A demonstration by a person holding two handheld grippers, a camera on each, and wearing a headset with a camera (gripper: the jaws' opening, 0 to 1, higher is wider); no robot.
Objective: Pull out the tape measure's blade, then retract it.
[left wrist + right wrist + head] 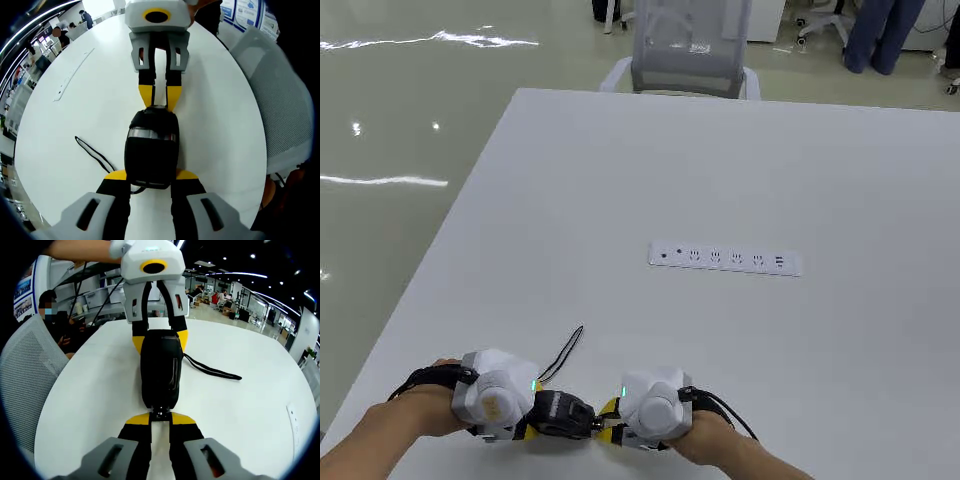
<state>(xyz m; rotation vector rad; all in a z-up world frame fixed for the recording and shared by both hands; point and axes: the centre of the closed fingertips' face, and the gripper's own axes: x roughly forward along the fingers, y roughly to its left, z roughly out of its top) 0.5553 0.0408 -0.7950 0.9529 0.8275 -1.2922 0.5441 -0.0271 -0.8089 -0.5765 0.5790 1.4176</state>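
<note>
A white workbench (720, 170) is stretching from near to far. A white power strip (725, 258) is lying flat on it, right of centre. A grey mesh office chair (688, 45) is standing at the far edge. On the left, a glossy pale floor (400, 110) is reflecting streaks of ceiling light. At far right, a person's legs (875, 30) are standing.

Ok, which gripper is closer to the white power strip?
Right. In the head view the right gripper sits below-left of the power strip; the left gripper is farther left, beyond the tape measure.
</note>
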